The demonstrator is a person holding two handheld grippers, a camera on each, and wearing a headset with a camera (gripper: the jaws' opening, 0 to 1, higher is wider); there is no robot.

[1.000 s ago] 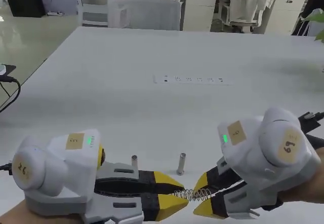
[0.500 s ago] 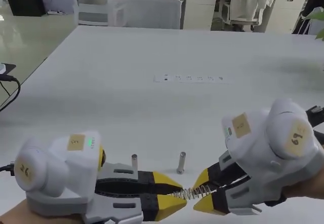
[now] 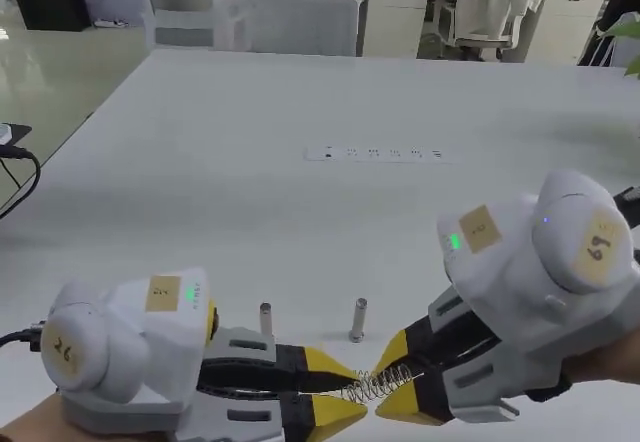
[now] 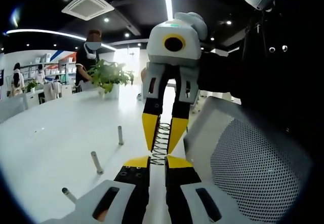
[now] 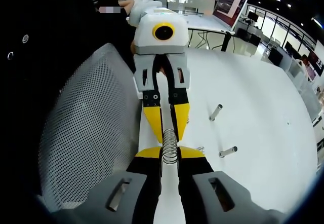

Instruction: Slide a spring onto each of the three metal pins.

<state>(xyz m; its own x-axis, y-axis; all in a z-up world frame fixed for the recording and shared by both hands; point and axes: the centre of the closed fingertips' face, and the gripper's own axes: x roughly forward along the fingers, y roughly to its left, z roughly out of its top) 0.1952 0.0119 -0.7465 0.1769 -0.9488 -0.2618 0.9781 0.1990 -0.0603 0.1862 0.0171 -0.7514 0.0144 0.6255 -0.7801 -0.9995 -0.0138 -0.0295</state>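
Left gripper (image 3: 335, 399): jaws clamped on one end of the spring (image 3: 368, 386).
Right gripper (image 3: 392, 382): jaws clamped on the other end.
Pins (image 3: 358, 320): upright on the white surface (image 3: 300, 212), just beyond.

A white table (image 3: 250, 162) carries a power strip (image 3: 372, 155) near its middle, while a black cable (image 3: 22, 177) loops beside its left edge. Chairs (image 3: 290, 27) stand beyond, with a mesh chair back (image 4: 253, 158) and a potted plant (image 4: 109, 76) nearby.
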